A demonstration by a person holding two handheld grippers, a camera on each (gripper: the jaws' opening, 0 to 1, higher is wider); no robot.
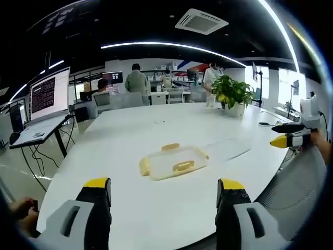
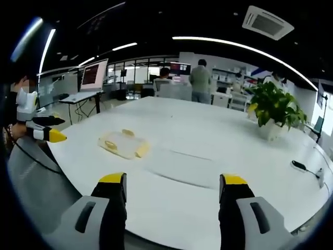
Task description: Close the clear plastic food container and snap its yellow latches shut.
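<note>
Laptop: far left of the container, past the desk edge on a stand, sits an open laptop (image 1: 48,101). Its screen carries lines of text, too small for me to read.

Left fingers: my left gripper (image 1: 164,195) hangs above the near desk edge, short of the container, fingers spread wide with nothing between them.

Container: the clear plastic food container (image 1: 173,162) lies flat on the white desk (image 1: 156,219), just ahead of my left fingers. The lid looks to be sitting on it already, though I cannot tell whether it is seated all round. The yellow latches (image 1: 183,166) stick outward, so I judge them not yet snapped.

Right fingers: my right gripper (image 2: 171,195) is right of the container and well apart from it, fingers wide and empty. It also comes into the left gripper view at the right edge (image 1: 285,140).

Plant: beyond the container, toward the far right of the desk, stands a potted plant (image 1: 232,95).

Risk: the container is light and the desk smooth, so pressing one latch without bracing the other side could slide or tip it. A crooked lid could keep a latch from catching.

Writing: no brand or label that I can read on the container or the desk.
</note>
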